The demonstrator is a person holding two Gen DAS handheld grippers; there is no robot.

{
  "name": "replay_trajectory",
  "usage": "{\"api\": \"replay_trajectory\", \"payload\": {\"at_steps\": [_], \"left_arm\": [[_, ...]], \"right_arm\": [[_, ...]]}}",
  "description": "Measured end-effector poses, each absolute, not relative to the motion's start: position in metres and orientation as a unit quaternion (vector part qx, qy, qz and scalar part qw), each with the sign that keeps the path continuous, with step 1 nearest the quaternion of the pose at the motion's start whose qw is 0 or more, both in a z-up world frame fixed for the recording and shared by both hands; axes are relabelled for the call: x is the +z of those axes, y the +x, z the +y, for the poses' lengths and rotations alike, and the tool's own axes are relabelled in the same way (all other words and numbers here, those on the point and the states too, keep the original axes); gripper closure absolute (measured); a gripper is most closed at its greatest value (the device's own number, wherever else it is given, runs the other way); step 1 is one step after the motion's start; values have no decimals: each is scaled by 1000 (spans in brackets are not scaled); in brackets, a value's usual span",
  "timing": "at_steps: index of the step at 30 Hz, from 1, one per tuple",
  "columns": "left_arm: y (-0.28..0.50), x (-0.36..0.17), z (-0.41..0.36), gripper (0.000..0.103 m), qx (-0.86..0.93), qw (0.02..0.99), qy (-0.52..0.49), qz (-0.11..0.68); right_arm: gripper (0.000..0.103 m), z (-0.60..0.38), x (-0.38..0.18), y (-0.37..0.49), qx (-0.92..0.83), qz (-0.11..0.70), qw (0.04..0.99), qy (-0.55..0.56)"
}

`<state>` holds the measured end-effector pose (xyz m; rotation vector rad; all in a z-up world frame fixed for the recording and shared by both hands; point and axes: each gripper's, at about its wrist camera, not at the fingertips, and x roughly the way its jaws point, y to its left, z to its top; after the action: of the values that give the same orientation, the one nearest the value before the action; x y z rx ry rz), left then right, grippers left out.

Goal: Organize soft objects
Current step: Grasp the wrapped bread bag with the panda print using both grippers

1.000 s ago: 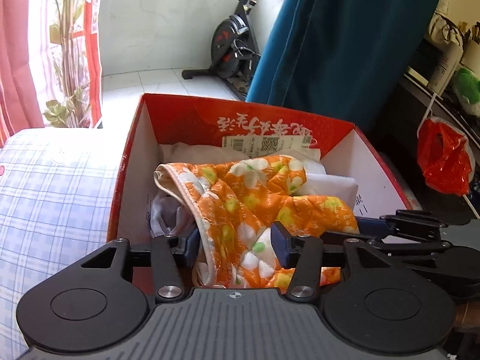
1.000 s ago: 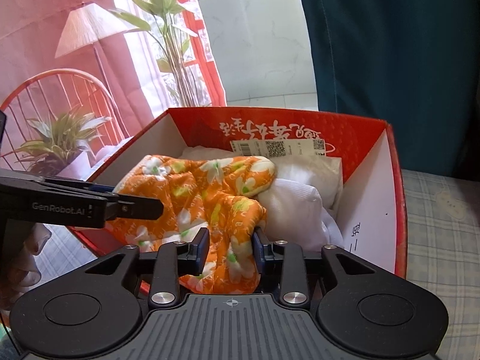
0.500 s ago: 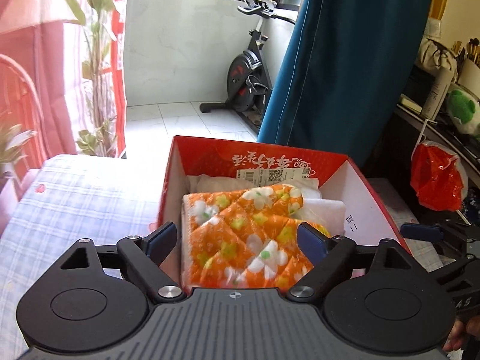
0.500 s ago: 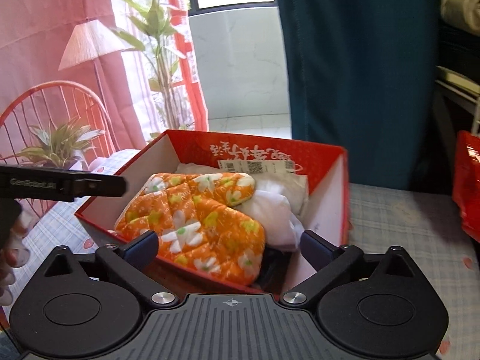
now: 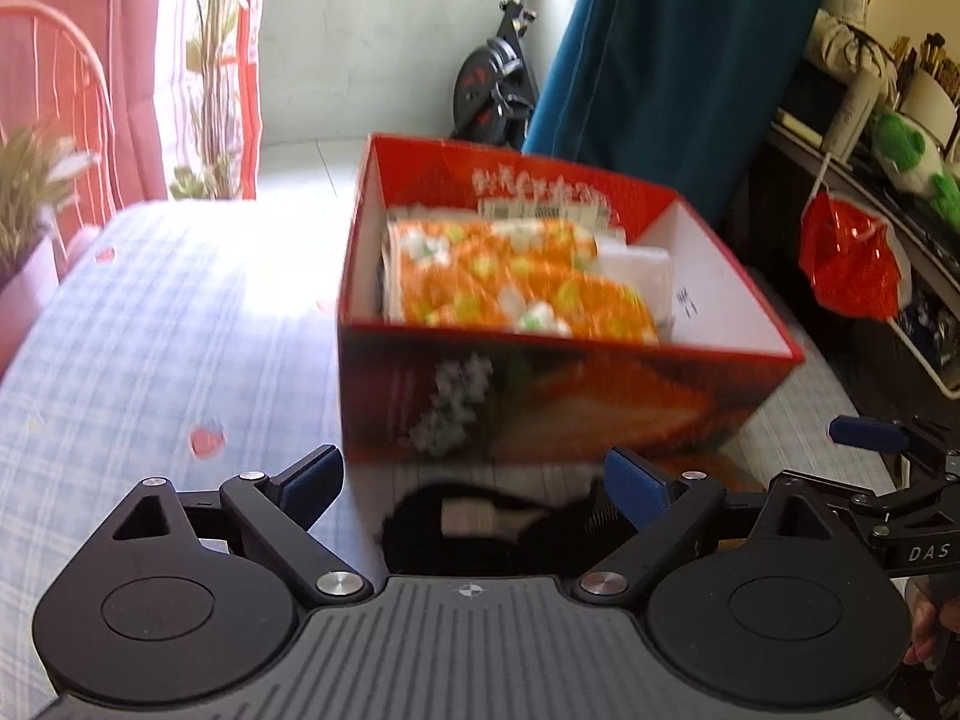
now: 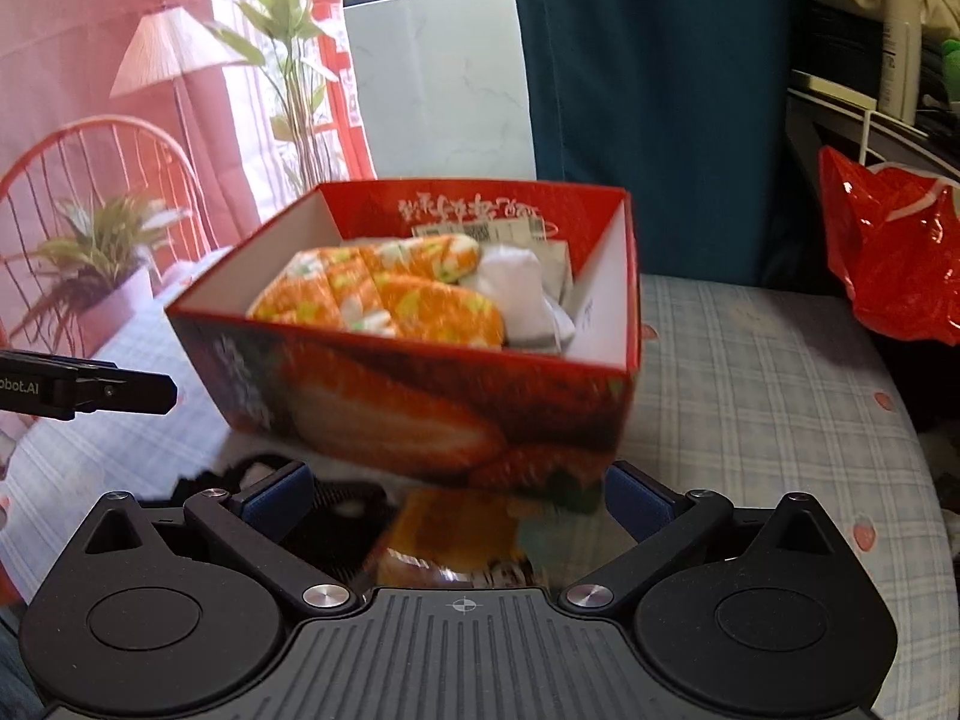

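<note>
A red cardboard box [image 5: 564,396] stands on the checked tablecloth. Inside it lie a folded orange flowered cloth [image 5: 516,294] and a white cloth [image 5: 636,264]. My left gripper [image 5: 474,471] sits in front of the box; its jaws are opening and the pads press on nothing. A black soft item [image 5: 480,528] lies on the table under them. In the right wrist view the box [image 6: 420,402] holds the same orange cloth [image 6: 390,300] and white cloth [image 6: 522,294]. My right gripper [image 6: 456,486] is open over an orange packet [image 6: 450,534].
The checked tablecloth [image 5: 150,330] stretches left of the box. A red plastic bag [image 6: 888,264] hangs at the right by a cluttered shelf [image 5: 870,120]. A potted plant [image 6: 102,258] and a red wire chair [image 6: 90,162] stand at the left. An exercise bike [image 5: 498,84] and a blue curtain [image 5: 678,60] are behind.
Both grippers let go of the orange cloth, opened wide and drew back out of the box. The cloth now lies folded inside the box.
</note>
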<state>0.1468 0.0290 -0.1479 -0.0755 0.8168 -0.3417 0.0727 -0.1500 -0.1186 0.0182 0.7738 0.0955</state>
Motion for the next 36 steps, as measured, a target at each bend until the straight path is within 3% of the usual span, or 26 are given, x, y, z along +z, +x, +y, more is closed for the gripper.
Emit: {"api": "replay_trajectory", "payload": {"at_steps": [11,17,30,36], "left_arm": [[151,-181,-9,10,-186,876,-75,438],[161,-203,-41,26,-202,853,-123,465],[172,-213,-94,50,-251,843,-66,471],[180,-229,-93,47,-264,831,-97,480]], "right_arm": [[20,-153,-148,62,66,396,913,-66],[41,-158,-167,66,108,399,909,-50],[38,-181,-183,67,134,393,909,41],[33,-178,-187,71,140,394,908,41]]}}
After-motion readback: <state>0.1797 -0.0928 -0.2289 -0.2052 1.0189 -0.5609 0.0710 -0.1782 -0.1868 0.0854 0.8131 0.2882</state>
